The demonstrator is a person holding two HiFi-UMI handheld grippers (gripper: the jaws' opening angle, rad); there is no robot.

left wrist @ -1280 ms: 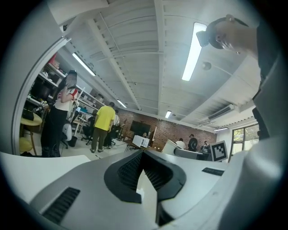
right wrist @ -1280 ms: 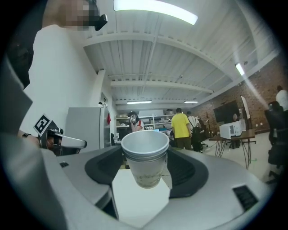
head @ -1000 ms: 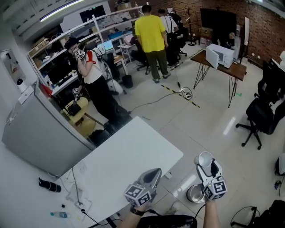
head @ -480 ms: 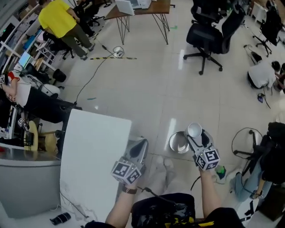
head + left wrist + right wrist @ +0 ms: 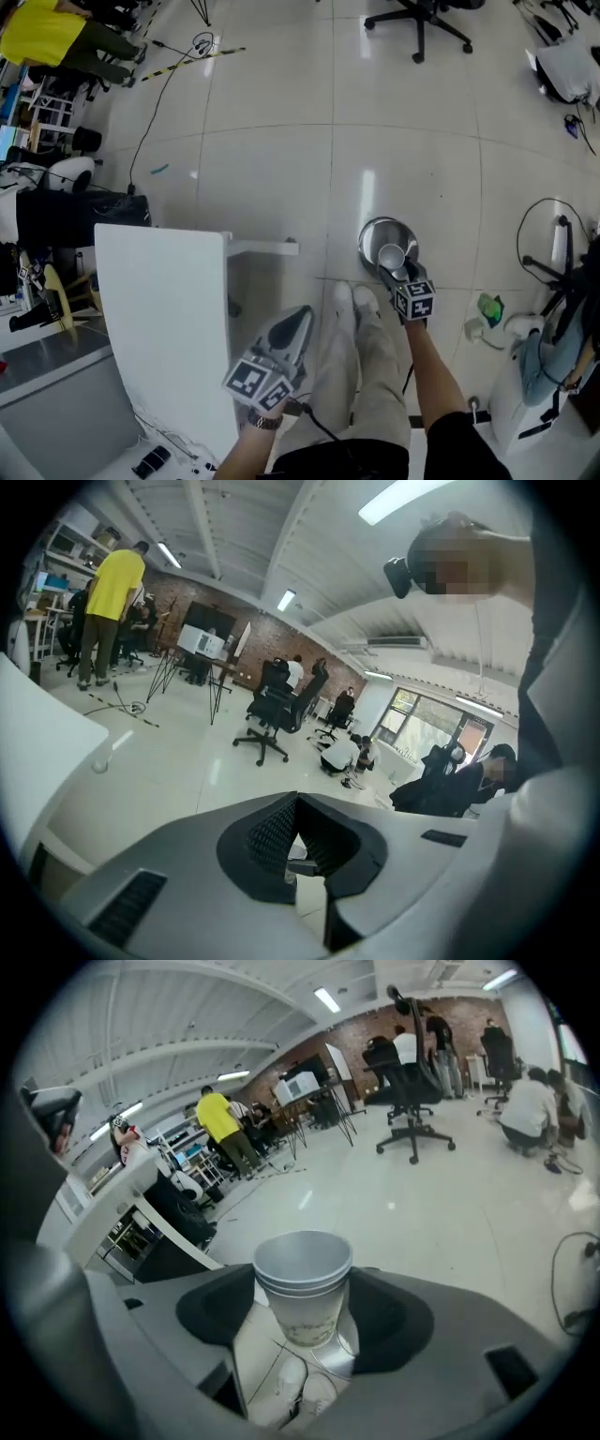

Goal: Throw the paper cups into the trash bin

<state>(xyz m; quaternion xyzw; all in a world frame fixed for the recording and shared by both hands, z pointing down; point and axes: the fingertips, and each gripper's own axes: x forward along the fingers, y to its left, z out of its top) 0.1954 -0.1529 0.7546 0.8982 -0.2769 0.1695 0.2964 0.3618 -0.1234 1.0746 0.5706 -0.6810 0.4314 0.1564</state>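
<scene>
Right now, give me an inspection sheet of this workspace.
Surface: white table, a dark item at its near edge.
Job's things: stacked paper cups held over the round metal trash bin on the floor.
Clutter: green scrap on the floor.
Grippers: right gripper shut on the cups; left gripper shut, empty.
Cables: black cable across the floor; a loop at right.
Surroundings: office chair, person in a yellow shirt at far left.
</scene>
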